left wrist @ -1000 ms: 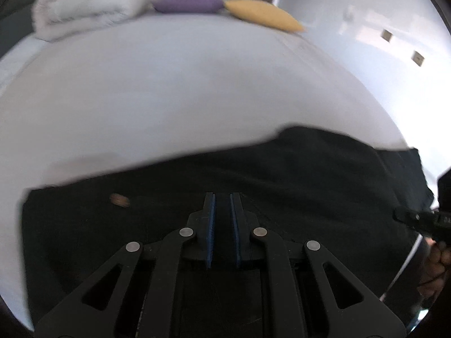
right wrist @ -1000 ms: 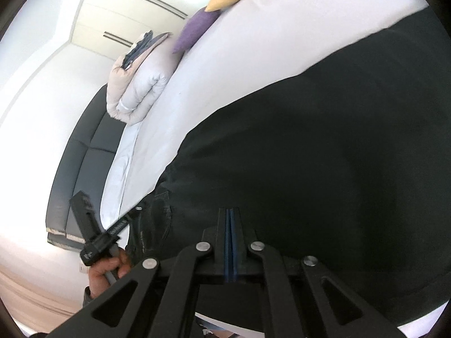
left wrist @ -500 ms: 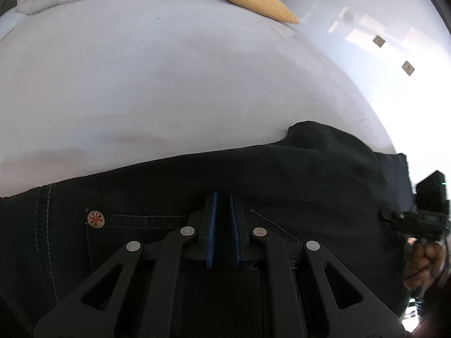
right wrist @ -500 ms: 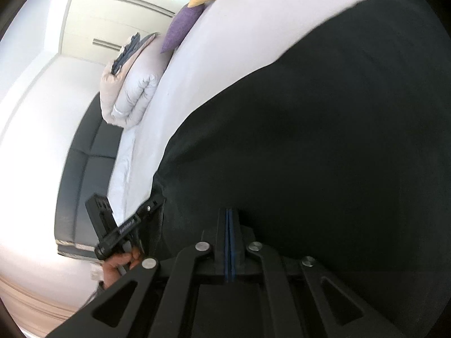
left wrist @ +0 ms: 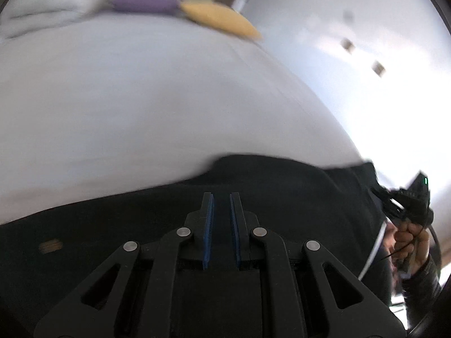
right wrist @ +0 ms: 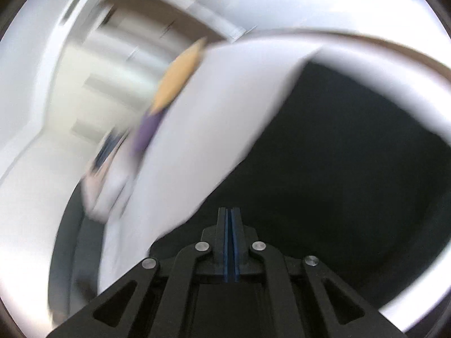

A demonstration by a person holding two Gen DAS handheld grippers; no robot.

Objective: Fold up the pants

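2 grippers (left wrist: 221, 205) (right wrist: 229, 219) over black pants (left wrist: 282, 186).

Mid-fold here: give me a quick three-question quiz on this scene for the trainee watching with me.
1. True or false: the pants are white.
2. Which pillows lie at the far end of the bed? A. one purple, one yellow. B. two red. C. one green.
3. In the left wrist view, on which side of the purple pillow does the yellow pillow lie?
Key: 1. False, they are black. 2. A. 3. On its right.
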